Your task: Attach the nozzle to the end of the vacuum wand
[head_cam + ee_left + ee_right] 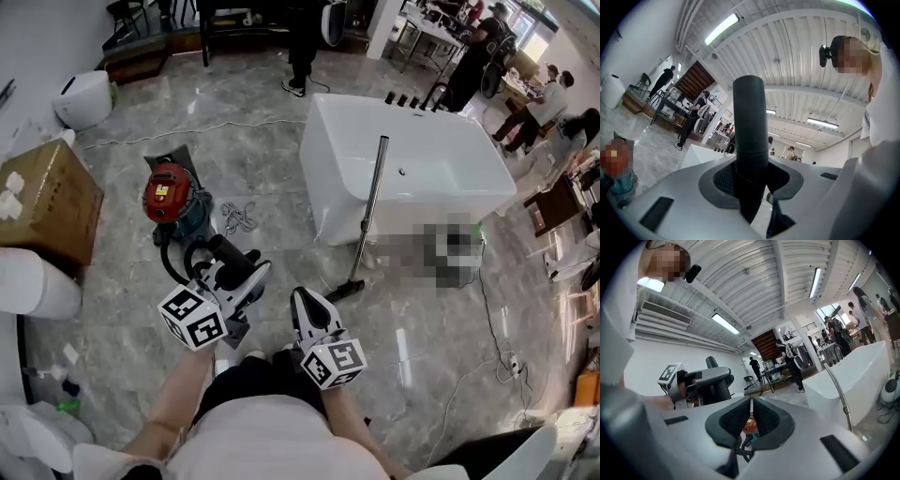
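My left gripper is shut on a black tube, the end of the hose from the red vacuum cleaner. In the left gripper view the tube stands upright between the pads of that gripper. To its right, my right gripper is shut with nothing in it; its pads meet. The metal wand leans against the white bathtub, with a black floor head at its lower end. Both grippers are held up, well short of the wand.
A cardboard box and white fixtures stand at the left. Cables lie on the marble floor beside the vacuum cleaner, and another cord runs at the right. Several people stand at the tables in the back.
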Demonstrator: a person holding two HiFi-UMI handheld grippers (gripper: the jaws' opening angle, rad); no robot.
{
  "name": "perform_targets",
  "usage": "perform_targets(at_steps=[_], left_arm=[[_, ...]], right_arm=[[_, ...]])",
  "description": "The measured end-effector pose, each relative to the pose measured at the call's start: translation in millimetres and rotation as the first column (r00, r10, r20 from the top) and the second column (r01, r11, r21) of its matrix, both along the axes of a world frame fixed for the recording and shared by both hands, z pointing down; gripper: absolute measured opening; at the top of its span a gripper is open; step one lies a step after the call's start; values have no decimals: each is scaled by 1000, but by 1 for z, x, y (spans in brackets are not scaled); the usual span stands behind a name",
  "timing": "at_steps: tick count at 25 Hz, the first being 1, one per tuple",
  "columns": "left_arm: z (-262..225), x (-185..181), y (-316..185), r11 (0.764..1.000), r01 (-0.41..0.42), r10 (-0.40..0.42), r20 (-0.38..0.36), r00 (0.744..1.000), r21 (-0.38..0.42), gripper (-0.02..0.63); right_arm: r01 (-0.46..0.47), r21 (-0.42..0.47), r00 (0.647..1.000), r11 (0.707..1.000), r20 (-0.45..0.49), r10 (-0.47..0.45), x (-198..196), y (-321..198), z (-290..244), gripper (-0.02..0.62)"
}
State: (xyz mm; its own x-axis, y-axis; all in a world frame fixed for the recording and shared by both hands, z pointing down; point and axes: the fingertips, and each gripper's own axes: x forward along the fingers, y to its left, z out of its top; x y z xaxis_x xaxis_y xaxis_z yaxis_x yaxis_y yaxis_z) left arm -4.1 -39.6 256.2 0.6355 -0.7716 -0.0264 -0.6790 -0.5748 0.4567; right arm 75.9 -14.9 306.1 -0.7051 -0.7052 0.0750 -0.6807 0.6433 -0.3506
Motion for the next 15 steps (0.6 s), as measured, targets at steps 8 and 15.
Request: perform_targets(at_steps=[8,15], left_arm=[[3,11,-7,1000,-5,4,-62,998,-15,141],[5,40,-23,999,-39,37,-47,998,-24,141]], right_arm=[[-70,27,997,997,-12,71,33,-26,-8,17],[-101,-17,995,995,7,101,69,-35,4,17]])
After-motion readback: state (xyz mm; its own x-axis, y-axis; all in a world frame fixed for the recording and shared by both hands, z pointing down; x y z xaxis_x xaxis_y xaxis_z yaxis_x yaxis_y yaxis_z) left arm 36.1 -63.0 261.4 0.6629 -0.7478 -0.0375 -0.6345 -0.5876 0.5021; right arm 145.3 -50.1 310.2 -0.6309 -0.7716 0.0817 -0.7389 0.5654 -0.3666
